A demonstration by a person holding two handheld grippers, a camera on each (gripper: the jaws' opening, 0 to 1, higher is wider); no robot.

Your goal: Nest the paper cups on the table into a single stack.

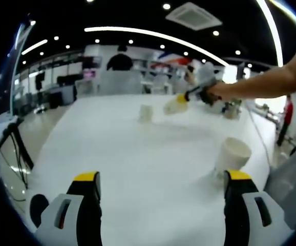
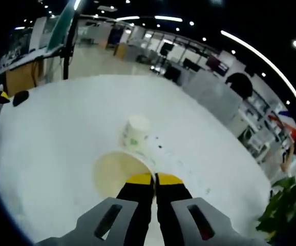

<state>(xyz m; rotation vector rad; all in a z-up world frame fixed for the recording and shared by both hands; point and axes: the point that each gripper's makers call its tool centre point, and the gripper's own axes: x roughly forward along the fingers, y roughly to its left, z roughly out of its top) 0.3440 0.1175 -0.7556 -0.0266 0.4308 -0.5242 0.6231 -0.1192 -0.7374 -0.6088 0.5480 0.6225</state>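
The right gripper (image 2: 154, 179) is pinching a light, crushable paper cup (image 2: 118, 173) by its rim, while the left gripper's (image 1: 162, 180) fingers are hanging open.

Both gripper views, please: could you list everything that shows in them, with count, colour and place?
Paper cups: three, off-white. One upside down mid-table; one upside down by the left gripper's right jaw; one held cup in the right gripper, its mouth facing the right gripper view.
Table: one, white, under the cups.
Plant: one, green, at the right edge of the right gripper view.
Tripod: one, black, on the floor left of the table.
Left gripper: black with yellow tips, jaws wide apart, empty.
Right gripper: black with yellow tips, jaws pinched on the held cup's rim.
Person's arm: one, reaching over the table.
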